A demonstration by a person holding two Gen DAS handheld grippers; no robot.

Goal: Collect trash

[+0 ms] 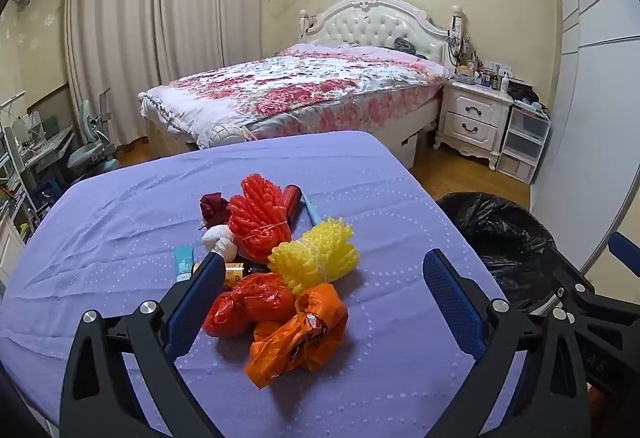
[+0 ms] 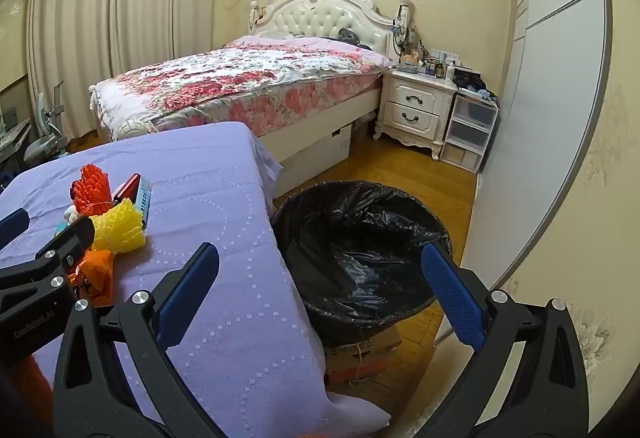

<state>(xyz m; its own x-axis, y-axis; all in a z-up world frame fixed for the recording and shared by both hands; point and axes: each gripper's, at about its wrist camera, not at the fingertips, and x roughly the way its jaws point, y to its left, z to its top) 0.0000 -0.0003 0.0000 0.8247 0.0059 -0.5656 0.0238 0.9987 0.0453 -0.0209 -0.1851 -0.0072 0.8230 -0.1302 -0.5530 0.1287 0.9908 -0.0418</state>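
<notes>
The near left finger [image 1: 196, 302] hides part of a teal tube [image 1: 183, 261]; the bin [image 1: 500, 238] is partly behind the right gripper [image 1: 592, 278]. Nightstand [image 2: 420, 93] clutter is too small to tell.

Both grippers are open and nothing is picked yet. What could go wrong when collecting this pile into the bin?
The trash lies heaped together, so closing the left gripper on the orange bag may drag the red bag or yellow foam net along. The bin stands beside and below the table edge; a loosely held item could drop onto the floor.

Even warm indoor light, soft shadows under the trash pile [image 1: 276, 262], sharp focus, fisheye bending, dark vignette at 10 and 2 o'clock corners
</notes>
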